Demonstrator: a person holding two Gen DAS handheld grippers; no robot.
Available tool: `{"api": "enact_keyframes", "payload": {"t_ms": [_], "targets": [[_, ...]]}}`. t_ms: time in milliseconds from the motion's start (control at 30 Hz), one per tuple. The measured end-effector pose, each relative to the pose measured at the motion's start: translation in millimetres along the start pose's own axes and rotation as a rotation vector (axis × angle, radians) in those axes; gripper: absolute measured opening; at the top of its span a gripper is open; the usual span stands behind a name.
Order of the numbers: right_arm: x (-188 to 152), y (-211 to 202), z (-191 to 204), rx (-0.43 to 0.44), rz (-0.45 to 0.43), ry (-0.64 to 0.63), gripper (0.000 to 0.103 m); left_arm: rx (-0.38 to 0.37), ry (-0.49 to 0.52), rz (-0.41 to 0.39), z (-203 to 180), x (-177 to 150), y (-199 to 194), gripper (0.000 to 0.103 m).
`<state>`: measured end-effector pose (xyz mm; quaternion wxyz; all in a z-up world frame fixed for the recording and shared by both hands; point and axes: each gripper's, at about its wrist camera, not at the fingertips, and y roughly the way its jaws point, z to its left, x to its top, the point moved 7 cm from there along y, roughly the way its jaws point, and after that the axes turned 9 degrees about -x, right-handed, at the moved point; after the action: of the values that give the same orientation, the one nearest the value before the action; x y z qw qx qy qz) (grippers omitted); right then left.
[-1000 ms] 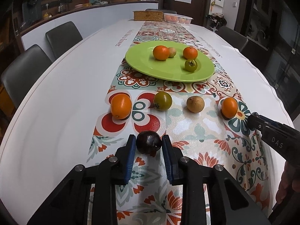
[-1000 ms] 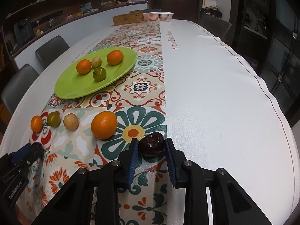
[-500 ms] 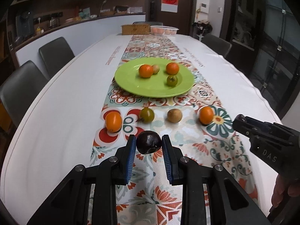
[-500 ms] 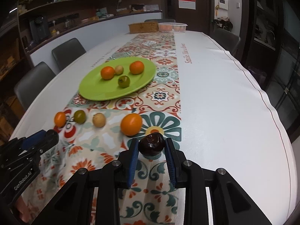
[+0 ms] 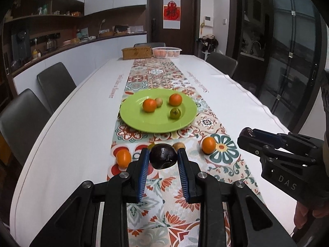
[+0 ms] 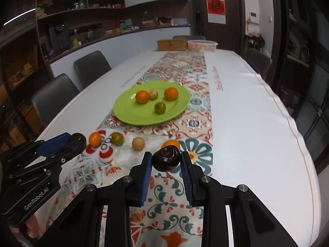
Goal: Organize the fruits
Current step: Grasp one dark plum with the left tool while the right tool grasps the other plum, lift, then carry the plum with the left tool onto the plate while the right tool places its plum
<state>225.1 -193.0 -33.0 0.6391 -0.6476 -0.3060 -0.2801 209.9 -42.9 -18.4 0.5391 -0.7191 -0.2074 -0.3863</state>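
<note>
My left gripper (image 5: 163, 159) is shut on a dark purple round fruit (image 5: 163, 156), held above the patterned runner. My right gripper (image 6: 166, 160) is shut on a second dark purple fruit (image 6: 167, 158), also lifted off the table. Each gripper shows in the other's view: the right gripper (image 5: 245, 136) at the right edge, the left gripper (image 6: 79, 139) at the left. Ahead lies a green plate (image 5: 144, 123) with two oranges, a green fruit (image 5: 175, 113) and a small tan fruit. A row on the runner holds an orange (image 5: 123, 158), a green fruit (image 6: 117, 138), a tan fruit (image 6: 138, 143) and another orange (image 5: 208, 144).
The long white table (image 5: 72, 123) carries a floral runner down its middle. A wicker box (image 5: 136, 53) and a white basket (image 5: 166, 52) sit at the far end. Dark chairs (image 5: 55, 86) line the left side, and one chair (image 5: 221, 62) stands at the far right.
Both grippers have risen with their dark fruits, which were resting on the runner a second ago. The plate and the row of fruits now sit lower and farther off in both views.
</note>
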Motion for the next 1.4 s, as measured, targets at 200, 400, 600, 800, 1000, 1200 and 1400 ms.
{"api": "enact_keyframes", "payload": {"t_ms": [200,400,600,800,1000,1200,1400], "targets": [[16.2,-10.8,9.6,0.019,-0.041,-0.009,0.029,-0.024,0.013,-0.020,-0.5,11.9,-6.4,0.028],[34.6,-13.1,20.0,0.037,-0.072,-0.036,0.029,-0.039,0.033,-0.043,2.7,28.9,-7.5,0.028],[56.2,-6.9,29.1,0.044,-0.091,-0.055,0.029,-0.045,0.036,-0.043,13.0,48.0,2.8,0.028],[79.8,10.2,38.1,0.055,-0.089,-0.083,0.029,-0.055,0.040,-0.023,25.4,66.2,19.1,0.028],[97.0,40.9,41.4,0.074,-0.045,-0.083,0.029,-0.085,0.048,0.008,37.0,84.9,40.1,0.028],[109.6,74.9,43.3,0.089,0.005,-0.101,0.029,-0.119,0.079,0.076,45.0,95.7,72.2,0.028],[118.5,107.7,45.2,0.096,0.055,-0.121,0.029,-0.148,0.047,0.147,59.0,96.1,107.1,0.028]]}}
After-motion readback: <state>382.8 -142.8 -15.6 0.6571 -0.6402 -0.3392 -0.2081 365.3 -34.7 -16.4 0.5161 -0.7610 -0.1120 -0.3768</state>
